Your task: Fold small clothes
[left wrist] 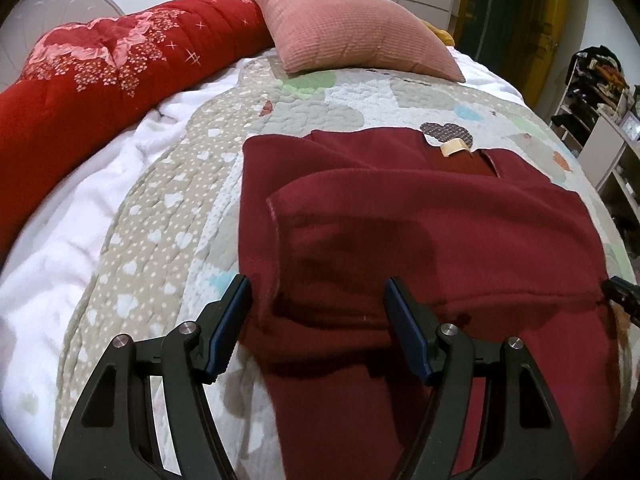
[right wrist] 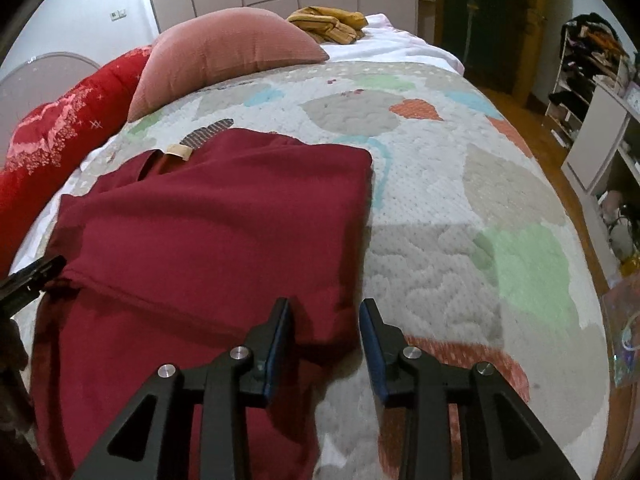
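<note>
A dark red garment [left wrist: 420, 240] lies partly folded on the quilted bedspread [left wrist: 168, 208], with a beige neck label [left wrist: 452, 148] at its far edge. It also shows in the right wrist view [right wrist: 208, 232]. My left gripper [left wrist: 318, 300] is open, its jaws wide, above the garment's near left edge and holding nothing. My right gripper [right wrist: 324, 320] is open over the garment's near right corner, empty. The right gripper's tip [left wrist: 620, 292] shows at the right edge of the left wrist view, and the left gripper's tip [right wrist: 32, 276] at the left of the right wrist view.
A pink pillow [left wrist: 356, 28] and a red floral duvet [left wrist: 100, 80] lie at the bed's far side. A yellow garment [right wrist: 328, 22] lies behind the pillow. A white blanket [left wrist: 60, 240] is on the left. Shelves [right wrist: 592, 92] stand right of the bed.
</note>
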Tool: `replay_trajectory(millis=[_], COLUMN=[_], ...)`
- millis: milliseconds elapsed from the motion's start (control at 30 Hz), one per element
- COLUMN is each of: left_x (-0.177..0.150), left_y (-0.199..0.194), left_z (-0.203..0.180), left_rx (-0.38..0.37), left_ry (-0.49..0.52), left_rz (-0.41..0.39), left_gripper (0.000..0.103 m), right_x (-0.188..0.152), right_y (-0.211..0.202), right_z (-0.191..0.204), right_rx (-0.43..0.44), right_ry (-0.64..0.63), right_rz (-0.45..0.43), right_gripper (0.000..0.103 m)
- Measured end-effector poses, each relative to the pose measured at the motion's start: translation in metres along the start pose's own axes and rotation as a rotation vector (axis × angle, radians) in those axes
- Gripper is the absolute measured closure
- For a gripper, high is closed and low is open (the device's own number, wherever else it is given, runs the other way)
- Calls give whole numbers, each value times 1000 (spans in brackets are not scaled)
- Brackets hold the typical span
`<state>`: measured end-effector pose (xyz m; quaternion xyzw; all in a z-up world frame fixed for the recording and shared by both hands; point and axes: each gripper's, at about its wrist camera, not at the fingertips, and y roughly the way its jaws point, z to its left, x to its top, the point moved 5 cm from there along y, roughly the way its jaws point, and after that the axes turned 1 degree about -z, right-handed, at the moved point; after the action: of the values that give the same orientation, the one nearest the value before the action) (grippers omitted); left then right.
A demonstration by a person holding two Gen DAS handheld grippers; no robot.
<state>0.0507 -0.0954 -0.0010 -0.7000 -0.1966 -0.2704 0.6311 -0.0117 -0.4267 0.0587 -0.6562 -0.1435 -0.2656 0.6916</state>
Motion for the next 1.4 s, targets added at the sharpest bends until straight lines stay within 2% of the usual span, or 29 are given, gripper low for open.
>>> replay_trajectory(millis=[200, 367, 500, 600, 733, 833, 933, 1000, 1100, 1200, 1267, 1400], left_x=[-19, -29, -21, -8, 6, 12, 10, 6, 4, 2, 0, -10], left_y=[-19, -30, -40, -41, -29, -13, 4, 13, 17, 21, 19, -3], left_z=[4, 8, 10, 12, 13, 12, 12, 12, 14, 20, 23, 28], left_rx=[9, 14, -13, -34, -21, -7, -2, -7, -17, -36, -57, -75], left_ry=[-1, -7, -33, -64, -81, -86, -91, -97, -114, -140, -157, -164], left_rz=[16, 24, -11, -30, -32, -11, 28, 47, 44, 54, 63, 77], left_gripper=[34, 34, 34, 34, 34, 34, 34, 34, 32, 26, 25, 26], right_x=[-22, -29, -26, -25, -21, -14, -6, -2, 3, 5, 1, 0], right_y=[-20, -25, -35, -37, -29, -14, 4, 14, 17, 13, 18, 15], right_z=[4, 6, 10, 15, 14, 3, -3, -3, 1, 4, 5, 6], right_rx=[61, 67, 79, 146, 225, 233, 301, 300, 253, 175, 141, 139], right_ry=[17, 32, 34, 61, 149, 258, 345, 357, 303, 221, 193, 201], right_rz=[19, 24, -8, -12, -9, -11, -4, 10, -17, -55, -51, -41], right_gripper=[66, 66, 62, 61, 59, 58, 58, 77, 92, 95, 95, 94])
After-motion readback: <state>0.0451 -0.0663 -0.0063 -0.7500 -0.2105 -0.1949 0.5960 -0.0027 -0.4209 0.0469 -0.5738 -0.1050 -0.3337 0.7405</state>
